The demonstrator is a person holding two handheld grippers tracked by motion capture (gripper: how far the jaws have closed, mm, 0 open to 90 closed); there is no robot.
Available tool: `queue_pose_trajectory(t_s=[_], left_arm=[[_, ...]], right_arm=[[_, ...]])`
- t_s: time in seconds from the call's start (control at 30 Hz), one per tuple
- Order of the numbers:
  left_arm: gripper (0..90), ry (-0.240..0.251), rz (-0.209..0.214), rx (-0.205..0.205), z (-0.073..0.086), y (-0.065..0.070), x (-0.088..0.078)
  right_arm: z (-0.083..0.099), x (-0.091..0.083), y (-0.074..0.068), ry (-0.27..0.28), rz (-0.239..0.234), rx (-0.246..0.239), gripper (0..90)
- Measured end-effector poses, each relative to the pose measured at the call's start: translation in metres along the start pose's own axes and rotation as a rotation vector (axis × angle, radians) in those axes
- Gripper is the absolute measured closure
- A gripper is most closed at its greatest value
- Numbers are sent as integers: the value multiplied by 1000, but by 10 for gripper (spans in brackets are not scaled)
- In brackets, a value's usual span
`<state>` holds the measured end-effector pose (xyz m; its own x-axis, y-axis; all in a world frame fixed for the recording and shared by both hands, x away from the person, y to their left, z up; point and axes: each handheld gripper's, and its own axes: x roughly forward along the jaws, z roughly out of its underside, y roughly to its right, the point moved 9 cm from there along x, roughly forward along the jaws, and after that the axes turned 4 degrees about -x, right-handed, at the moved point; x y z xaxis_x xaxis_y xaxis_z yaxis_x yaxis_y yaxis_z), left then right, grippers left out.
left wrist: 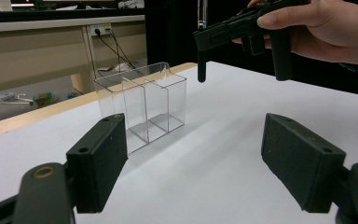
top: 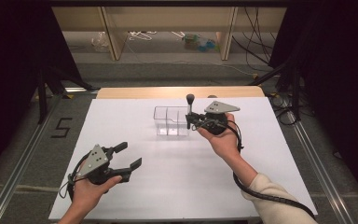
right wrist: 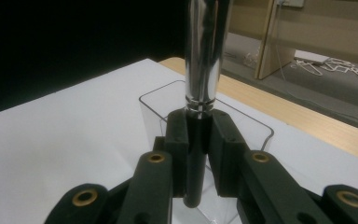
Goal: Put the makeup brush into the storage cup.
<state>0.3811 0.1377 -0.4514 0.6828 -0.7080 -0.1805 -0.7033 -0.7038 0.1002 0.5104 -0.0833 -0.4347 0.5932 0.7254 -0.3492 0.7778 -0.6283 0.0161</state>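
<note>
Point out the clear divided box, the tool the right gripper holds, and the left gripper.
clear divided box (top: 168, 122), high view, front wall.
tool (right wrist: 204, 51), right gripper view, shiny metal shaft.
left gripper (top: 127, 155), high view, between its fingertips.

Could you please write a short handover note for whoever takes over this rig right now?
Right claw: shut on a brush with a chrome stem and black handle, held upright at the right end of the clear organizer.
Left claw: open, empty, resting on the near left of the white table, apart from the organizer.
Done: brush picked up and brought to the organizer.
Left: probably lower it into a compartment and release; the organizer looks empty so far.
</note>
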Motion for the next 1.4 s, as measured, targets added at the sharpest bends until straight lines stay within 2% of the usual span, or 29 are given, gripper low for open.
queue_pose_trajectory(t_s=[0.5,0.63,1.23,1.4], left_arm=[[223,0,-2,-3,0,0,0],[223,0,-1,3,0,0,0],[223,-1,-2,4,0,-1,0],[223,-1,-2,1,0,0,0]], right_arm=[[0,2,1,-2,4,1,794],[-1,3,0,6,-7,5,794],[-6,7,3,16,8,0,795],[-6,8,1,16,-7,10,794]])
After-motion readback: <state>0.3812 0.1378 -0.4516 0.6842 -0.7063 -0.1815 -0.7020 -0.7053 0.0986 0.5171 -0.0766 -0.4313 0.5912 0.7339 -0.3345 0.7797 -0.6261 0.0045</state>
